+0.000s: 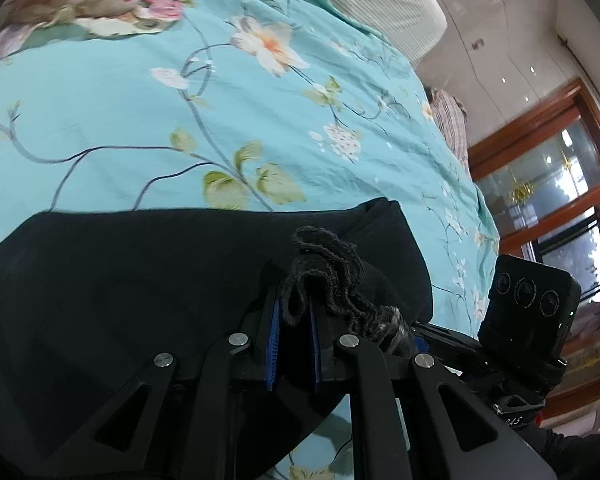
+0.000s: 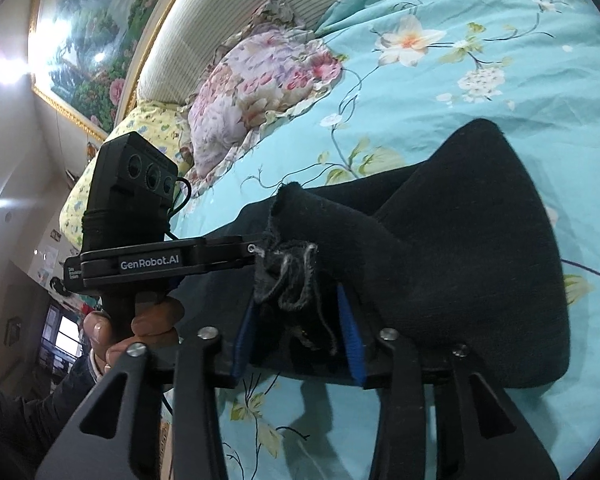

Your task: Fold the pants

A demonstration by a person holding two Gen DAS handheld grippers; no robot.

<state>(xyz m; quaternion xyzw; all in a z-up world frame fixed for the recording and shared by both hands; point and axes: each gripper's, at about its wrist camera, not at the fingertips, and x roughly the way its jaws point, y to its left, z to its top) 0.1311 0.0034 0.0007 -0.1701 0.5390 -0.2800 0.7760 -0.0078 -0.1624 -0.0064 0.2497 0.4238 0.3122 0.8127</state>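
Note:
The black pants (image 1: 120,280) lie on a turquoise floral bed cover (image 1: 140,120). My left gripper (image 1: 294,304) is shut on a bunched, frayed edge of the pants, which sticks up between the blue pads (image 1: 272,344). My right gripper (image 2: 300,308) is shut on another bunched edge of the same pants (image 2: 460,240), held lifted a little above the cover (image 2: 460,80). The two grippers are close together; the left gripper's body (image 2: 160,260) shows in the right wrist view, and the right gripper's camera block (image 1: 528,304) in the left wrist view.
A floral pillow (image 2: 260,80) and a yellow pillow (image 2: 140,132) lie at the ribbed headboard (image 2: 220,12). A plaid cloth (image 1: 452,120) sits at the bed's far edge. A wood-framed glass door (image 1: 548,184) stands beyond the bed.

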